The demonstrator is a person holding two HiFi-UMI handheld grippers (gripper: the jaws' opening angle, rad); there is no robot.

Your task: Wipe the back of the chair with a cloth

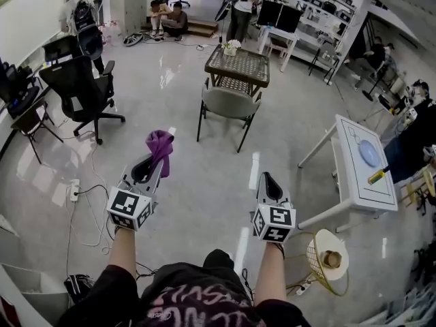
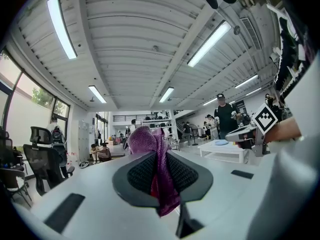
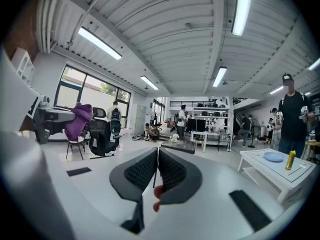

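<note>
Forearms [image 1: 122, 251] and two hand-held grippers over a glossy floor [image 1: 204, 182], with the chair [image 1: 228, 103] ahead.
White table [image 1: 357, 182] stands at the right (a blue dish [image 1: 368, 152] rests on it) and a black office chair [image 1: 78, 90] stands at the left. Between them, the grey chair is well apart from both grippers, its back turned toward the wearer and its seat facing a small lattice-topped table [image 1: 238, 65]. Left gripper [image 1: 151, 163] is clamped on a purple cloth [image 1: 160, 144], which runs between the ribbed pads and bunches beyond the tips. Right gripper [image 3: 155, 156] has its jaws pressed together, with nothing held between the pads.
</note>
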